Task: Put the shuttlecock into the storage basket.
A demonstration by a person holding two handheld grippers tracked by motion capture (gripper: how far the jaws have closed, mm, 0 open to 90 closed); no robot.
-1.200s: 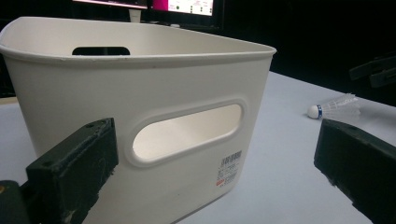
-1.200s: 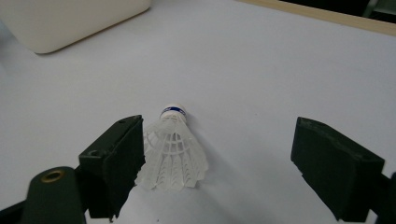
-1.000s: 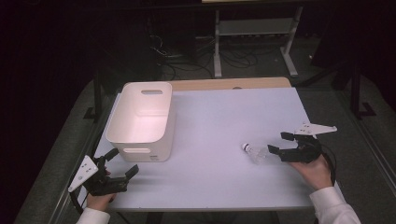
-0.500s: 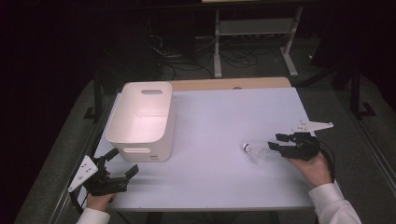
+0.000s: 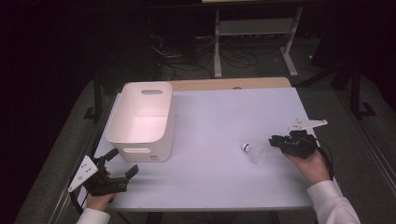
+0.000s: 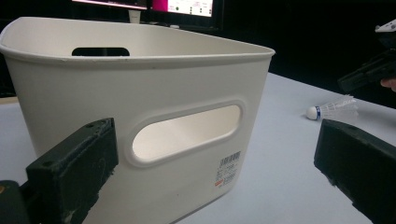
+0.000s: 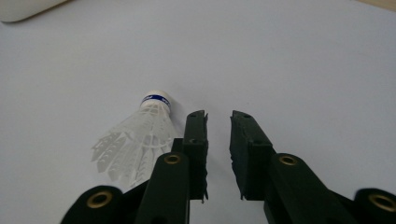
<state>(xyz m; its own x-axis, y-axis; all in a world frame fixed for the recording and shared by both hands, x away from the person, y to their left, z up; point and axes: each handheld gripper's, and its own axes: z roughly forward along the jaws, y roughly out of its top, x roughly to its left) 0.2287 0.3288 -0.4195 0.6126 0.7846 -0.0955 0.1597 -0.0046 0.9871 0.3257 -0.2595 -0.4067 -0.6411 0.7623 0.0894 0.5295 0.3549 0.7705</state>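
The left hand-held gripper [image 5: 114, 170] hovered at the near left corner of the desk [image 5: 219, 121], just in front of the bin [image 5: 142, 120], its jaws spread wide with nothing between them. In the left gripper view those jaws framed the bin's near wall, with its handle slot and barcode label.

To the right of the bin, well apart from it, the shuttlecock [image 5: 254, 152] lay on its side on the desk, cork pointing toward the bin and feathers toward the right hand-held gripper [image 5: 276, 141]. That gripper sat just right of the shuttlecock, low over the desk. Its jaws had just been closing and stood nearly together, a narrow gap left between them. In the right gripper view the shuttlecock [image 7: 135, 140] lay outside that gap, against the outer side of the left jaw, so nothing was pinched.

The bin stood upright and empty.
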